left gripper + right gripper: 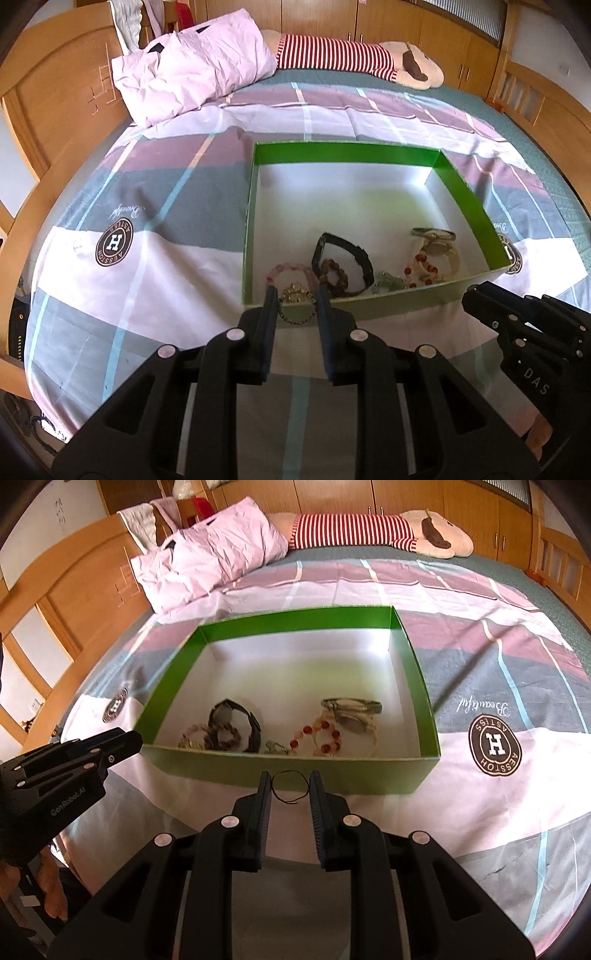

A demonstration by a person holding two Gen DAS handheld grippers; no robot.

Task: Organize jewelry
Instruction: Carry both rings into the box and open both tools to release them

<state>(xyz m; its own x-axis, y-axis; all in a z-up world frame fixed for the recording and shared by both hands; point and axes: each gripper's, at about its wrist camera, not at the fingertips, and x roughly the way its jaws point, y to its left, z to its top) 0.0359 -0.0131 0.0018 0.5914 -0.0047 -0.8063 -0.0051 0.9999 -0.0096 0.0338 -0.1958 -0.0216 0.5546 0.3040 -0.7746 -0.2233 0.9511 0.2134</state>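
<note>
- Looking along the left claw, its view shows a round beaded bracelet with a gold charm sitting between the two fingers; whether the pads clamp it or only frame it, I cannot tell.
- The right wrist view shows what the left does not: a thin black cord loop between the fingers of the right claw, again with no clear sign of a pinch. Its fingers stand a little apart.
- Each view catches the other claw at its edge, the right one low at the right of the left view, the left one at the left of the right view.
- The green box, white inside, rests on the bed's plaid cover, just beyond both claws.
- Its contents lie along the near wall: a pink bead bracelet, a brown wooden bead bracelet, a black watch, a pale green piece, a red and cream bead string and a pale-strapped watch.
- The far half of the box is bare.
- A pink pillow and a striped plush toy lie at the bed's far end.
</note>
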